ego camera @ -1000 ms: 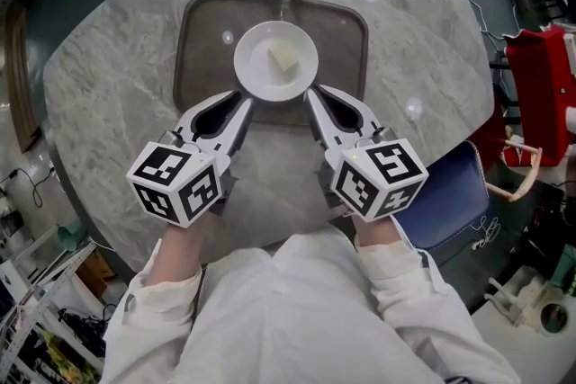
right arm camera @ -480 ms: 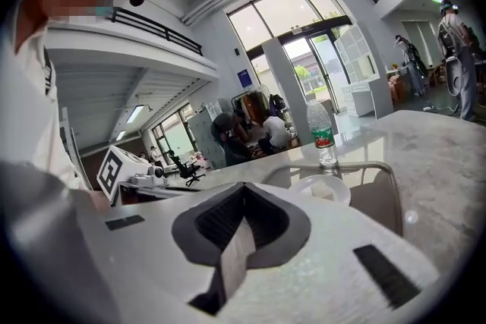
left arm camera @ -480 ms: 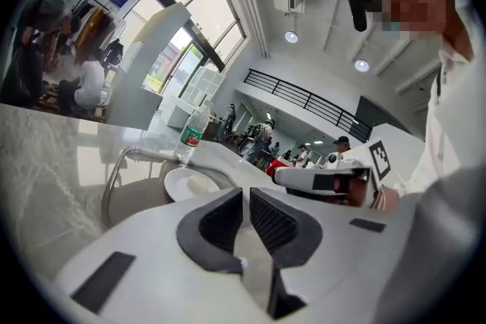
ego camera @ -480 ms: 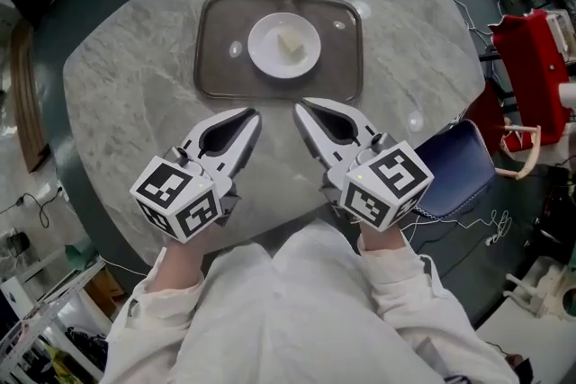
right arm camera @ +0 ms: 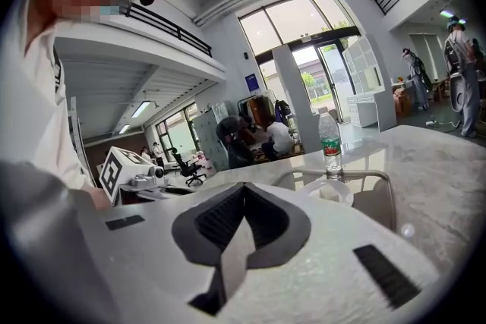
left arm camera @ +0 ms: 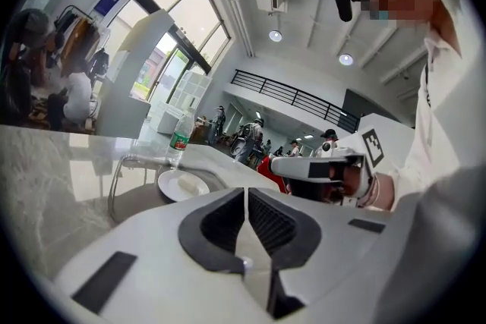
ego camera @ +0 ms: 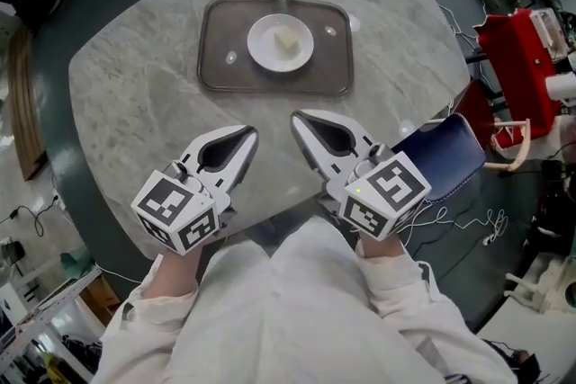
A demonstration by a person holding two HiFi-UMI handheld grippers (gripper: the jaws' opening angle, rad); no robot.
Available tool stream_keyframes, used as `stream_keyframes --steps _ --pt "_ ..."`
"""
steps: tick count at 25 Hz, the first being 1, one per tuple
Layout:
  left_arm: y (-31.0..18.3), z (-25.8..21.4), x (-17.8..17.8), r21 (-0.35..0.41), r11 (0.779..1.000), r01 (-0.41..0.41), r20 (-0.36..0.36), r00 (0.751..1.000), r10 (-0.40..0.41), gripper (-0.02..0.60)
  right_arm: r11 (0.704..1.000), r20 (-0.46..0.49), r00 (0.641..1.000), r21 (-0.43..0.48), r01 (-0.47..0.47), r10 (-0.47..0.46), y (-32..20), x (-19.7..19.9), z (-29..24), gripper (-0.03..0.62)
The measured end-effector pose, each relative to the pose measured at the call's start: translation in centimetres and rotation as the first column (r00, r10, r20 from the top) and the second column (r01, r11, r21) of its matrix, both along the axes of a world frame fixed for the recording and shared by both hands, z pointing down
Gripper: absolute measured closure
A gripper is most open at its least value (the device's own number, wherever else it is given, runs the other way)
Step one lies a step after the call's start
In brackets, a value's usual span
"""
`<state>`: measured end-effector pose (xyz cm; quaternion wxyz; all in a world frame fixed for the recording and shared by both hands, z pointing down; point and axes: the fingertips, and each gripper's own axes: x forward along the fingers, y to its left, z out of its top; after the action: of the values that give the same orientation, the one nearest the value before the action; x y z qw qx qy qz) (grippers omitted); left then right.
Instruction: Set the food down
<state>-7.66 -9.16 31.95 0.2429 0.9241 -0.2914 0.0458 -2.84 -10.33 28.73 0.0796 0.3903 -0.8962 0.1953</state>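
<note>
We hold the left tool [ego camera: 249,133] and the right tool [ego camera: 296,116] side by side in front of our chest. Both point forward, their tips angled slightly toward each other but apart. Each tool's jaws are pressed together with nothing between them. The marker cubes [ego camera: 178,213] sit nearest us, and our white sleeves [ego camera: 168,287] run back close to our body.
</note>
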Motion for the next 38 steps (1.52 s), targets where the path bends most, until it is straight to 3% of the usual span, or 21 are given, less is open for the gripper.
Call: stream_keyframes --steps 9,15,27,38 --pt "0.1 -3.7 -0.1 0.022 0.995 0.1 0.001 0.995 -0.1 0.558 0.995 0.0 0.996 0.058 0.085 -0.085 1.2 0.0 -2.3 0.592" --pt "1.1 -5.0 2.0 0.023 0.993 0.112 -0.014 0.994 -0.112 0.558 0.989 0.011 0.993 0.086 0.119 -0.12 2.3 1.3 -3.5 0.592" --pt "1.9 -5.8 4.7 0.021 0.991 0.129 -0.021 0.991 -0.128 0.558 0.989 0.049 0.996 0.124 0.074 -0.081 2.6 3.1 -4.5 0.592" --pt "1.9 -5.9 3.8 0.044 0.987 0.154 -0.028 0.988 -0.153 0.558 0.989 0.052 0.997 0.141 0.054 -0.062 2.6 2.9 -4.9 0.592"
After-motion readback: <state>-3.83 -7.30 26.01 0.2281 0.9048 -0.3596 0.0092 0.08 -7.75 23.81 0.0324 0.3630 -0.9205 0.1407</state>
